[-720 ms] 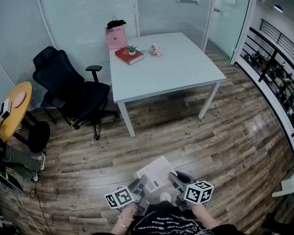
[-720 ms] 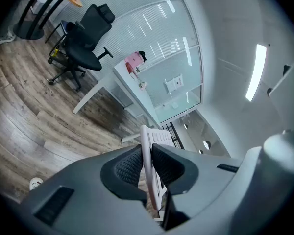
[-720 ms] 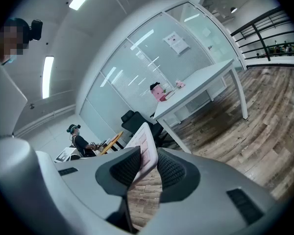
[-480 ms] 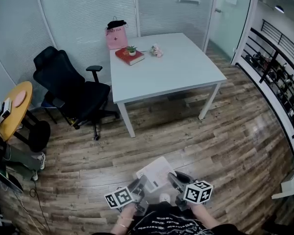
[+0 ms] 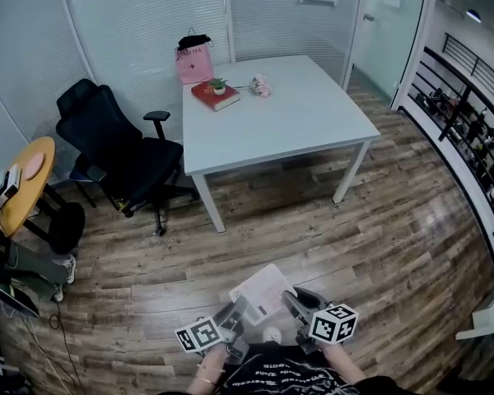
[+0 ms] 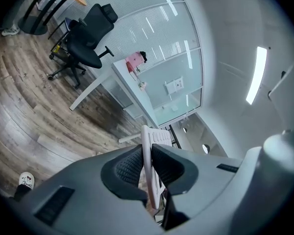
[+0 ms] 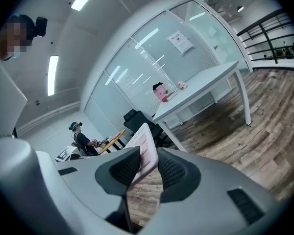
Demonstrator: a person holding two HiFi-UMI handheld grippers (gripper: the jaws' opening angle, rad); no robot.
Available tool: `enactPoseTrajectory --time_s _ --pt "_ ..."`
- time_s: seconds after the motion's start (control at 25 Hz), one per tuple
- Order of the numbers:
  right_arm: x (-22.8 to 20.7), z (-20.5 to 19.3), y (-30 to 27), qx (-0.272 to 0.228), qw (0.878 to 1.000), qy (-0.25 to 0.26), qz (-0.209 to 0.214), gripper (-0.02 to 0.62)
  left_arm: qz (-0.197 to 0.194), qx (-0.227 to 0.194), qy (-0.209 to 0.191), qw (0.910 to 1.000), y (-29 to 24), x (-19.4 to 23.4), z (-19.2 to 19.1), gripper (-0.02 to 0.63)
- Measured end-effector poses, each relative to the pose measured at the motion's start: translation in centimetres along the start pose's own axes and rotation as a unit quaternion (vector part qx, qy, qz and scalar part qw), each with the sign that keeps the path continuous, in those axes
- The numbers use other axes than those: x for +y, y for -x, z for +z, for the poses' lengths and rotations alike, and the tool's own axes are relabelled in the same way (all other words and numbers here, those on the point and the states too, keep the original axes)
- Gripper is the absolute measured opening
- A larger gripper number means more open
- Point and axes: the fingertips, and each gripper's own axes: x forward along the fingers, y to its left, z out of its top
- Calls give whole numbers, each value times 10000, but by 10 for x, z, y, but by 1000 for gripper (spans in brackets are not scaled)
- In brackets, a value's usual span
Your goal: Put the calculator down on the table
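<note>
The calculator (image 5: 263, 293), white and flat, hangs low over the wooden floor at the bottom of the head view, far short of the white table (image 5: 280, 113). My left gripper (image 5: 235, 315) is shut on its left side and my right gripper (image 5: 295, 307) is shut on its right side. In the left gripper view the calculator (image 6: 149, 151) stands edge-on between the ribbed pads (image 6: 130, 165) of the left gripper (image 6: 148, 168). In the right gripper view the calculator (image 7: 143, 146) leans tilted between the jaws of the right gripper (image 7: 148, 168), keys showing. The table (image 7: 206, 82) lies far ahead.
On the table's far left corner lie a red book with a small plant (image 5: 215, 94), a pink bag (image 5: 194, 62) and a small pink object (image 5: 259, 85). A black office chair (image 5: 119, 151) stands left of the table. A yellow round table (image 5: 20, 183) is at far left, a railing (image 5: 469, 122) at right.
</note>
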Motion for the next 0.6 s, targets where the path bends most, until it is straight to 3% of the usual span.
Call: enactPoseTrajectory --time_s 0.24,0.6 --pt "-25 3 11 332 9992 177 117 123 -53 197 -256 9995 -24 -5 -13 66" --pt "-52 7 6 535 9981 252 -157 124 79 366 -170 9992 -51 2 -16 66"
